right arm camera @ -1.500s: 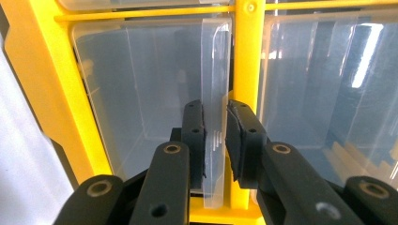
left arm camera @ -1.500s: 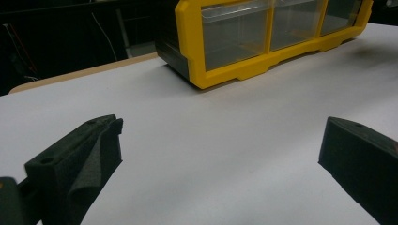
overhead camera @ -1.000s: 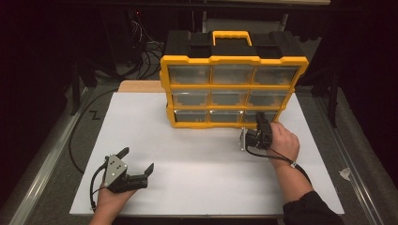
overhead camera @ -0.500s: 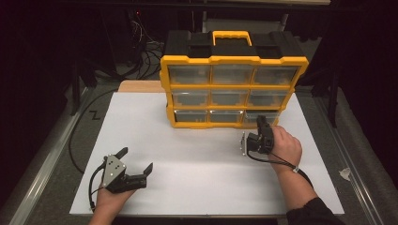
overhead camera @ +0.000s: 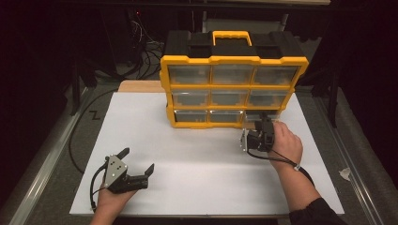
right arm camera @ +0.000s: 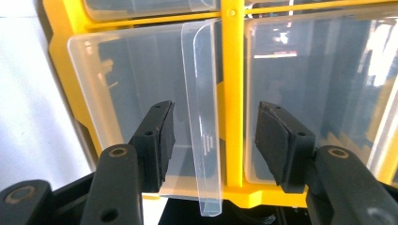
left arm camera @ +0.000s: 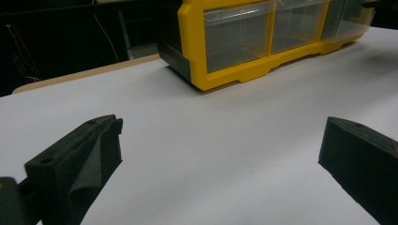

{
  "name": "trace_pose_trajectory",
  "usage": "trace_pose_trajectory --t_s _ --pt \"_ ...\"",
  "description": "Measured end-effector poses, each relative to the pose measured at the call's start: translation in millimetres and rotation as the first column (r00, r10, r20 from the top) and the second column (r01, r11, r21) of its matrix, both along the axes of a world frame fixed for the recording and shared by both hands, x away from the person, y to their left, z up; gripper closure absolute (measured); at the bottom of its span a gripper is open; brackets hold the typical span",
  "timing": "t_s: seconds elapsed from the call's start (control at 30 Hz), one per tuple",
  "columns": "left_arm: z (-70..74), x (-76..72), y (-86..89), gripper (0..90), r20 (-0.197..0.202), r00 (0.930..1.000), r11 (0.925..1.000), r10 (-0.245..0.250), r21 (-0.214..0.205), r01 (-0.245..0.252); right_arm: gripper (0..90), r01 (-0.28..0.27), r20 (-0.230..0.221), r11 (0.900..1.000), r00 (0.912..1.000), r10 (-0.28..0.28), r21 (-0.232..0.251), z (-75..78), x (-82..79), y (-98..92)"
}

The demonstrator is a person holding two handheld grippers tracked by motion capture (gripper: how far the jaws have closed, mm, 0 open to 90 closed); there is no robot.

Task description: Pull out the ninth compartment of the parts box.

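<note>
At the far side of the white table (overhead camera: 197,154), the yellow organizer (overhead camera: 233,91) stands upright. Right gripper (right arm camera: 213,138): jaws just opened, straddling the bottom-right drawer's clear pull tab (right arm camera: 204,122) without pinching, a detail resolved in the right gripper view. Next step, probably: close, pull. Left gripper (overhead camera: 136,169) rests spread, idle.

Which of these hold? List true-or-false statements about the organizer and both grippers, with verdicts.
1. The organizer has nine clear drawers in three rows. True.
2. The left gripper holds a drawer. False: its jaws stand open over the bare white sheet, apart from the organizer.
3. The right gripper is clamped on the clear drawer tab. False: its jaws have just been opening and stand either side of the tab, pads off it.
4. The organizer's carry handle is yellow. True.
</note>
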State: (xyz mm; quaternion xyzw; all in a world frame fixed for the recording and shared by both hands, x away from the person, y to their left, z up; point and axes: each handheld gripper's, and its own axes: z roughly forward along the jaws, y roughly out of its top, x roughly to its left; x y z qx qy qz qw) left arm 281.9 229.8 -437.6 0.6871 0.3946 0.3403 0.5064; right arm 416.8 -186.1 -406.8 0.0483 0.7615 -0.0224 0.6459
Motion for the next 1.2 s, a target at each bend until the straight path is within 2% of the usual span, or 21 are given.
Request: trace_pose_trajectory --t_s 0.03,0.1,0.13,0.3,0.37,0.4,0.43,0.5,0.57,0.67,0.77,1.2 --pt "0.0 0.2 0.3 0.2 0.001 1.0 1.0 0.001 -0.003 -0.001 49.7 -0.008 0.004 0.9999 1.0 0.008 -0.014 0.2 1.8 -0.2" --pt "-0.3 0.8 1.0 0.2 0.0 1.0 1.0 0.003 -0.006 -0.003 52.3 0.001 -0.016 0.9996 0.9999 -0.002 -0.03 0.5 4.0 -0.8" --pt "-0.6 1.0 1.3 0.2 0.001 1.0 1.0 0.004 -0.007 -0.004 55.7 0.015 -0.05 0.9996 0.9986 -0.016 -0.026 -0.8 6.8 -2.4" --pt "-1.0 1.5 2.6 0.2 0.001 1.0 0.9999 0.005 -0.012 -0.005 64.1 0.006 -0.042 0.9995 0.9991 -0.007 -0.031 -0.4 8.5 -3.6" --pt "-0.9 1.7 2.9 0.2 0.001 1.0 0.9999 0.006 -0.015 -0.006 67.5 0.028 -0.059 0.9988 0.9978 -0.03 -0.04 -0.9 8.3 -3.3" --pt "-0.8 1.7 2.9 0.2 0.001 1.0 0.9999 0.006 -0.015 -0.006 69.3 0.018 -0.05 0.9991 0.9986 -0.02 -0.038 -2.5 8.8 -3.7" --pt "-0.8 1.7 2.8 0.2 0.002 1.0 0.9999 0.006 -0.014 -0.005 75.6 0.007 -0.026 0.9988 0.9996 -0.008 -0.049 -2.6 8.5 -3.1" --pt "-0.7 1.7 2.8 0.2 0.003 1.0 0.9999 0.006 -0.014 -0.006 77.2 0.012 -0.019 0.999 0.9997 -0.013 -0.043 -1.7 7.3 -2.6" --pt "-0.6 1.7 2.9 0.2 0.004 1.0 0.9999 0.006 -0.015 -0.006 78.0 0.014 -0.014 0.9977 0.9998 -0.014 -0.066 -0.8 6.7 -2.0" --pt "-0.6 1.5 3.0 0.2 0.003 1.0 0.9999 0.006 -0.014 -0.006 78.4 0.021 -0.008 0.9976 0.9997 -0.022 -0.066 -2.4 3.0 -2.3" --pt "-1.1 1.4 3.1 0.2 -0.001 1.0 0.9999 0.009 -0.012 -0.009 78.4 0.004 -0.001 0.9974 1.0 -0.005 -0.072 -2.5 -1.2 -4.0" --pt "-0.8 1.0 1.3 0.2 0.002 1.0 0.9999 0.004 -0.01 -0.004 78.5 -0.002 0.008 0.9986 1.0 0.002 -0.052 -4.7 -32.0 -5.8"
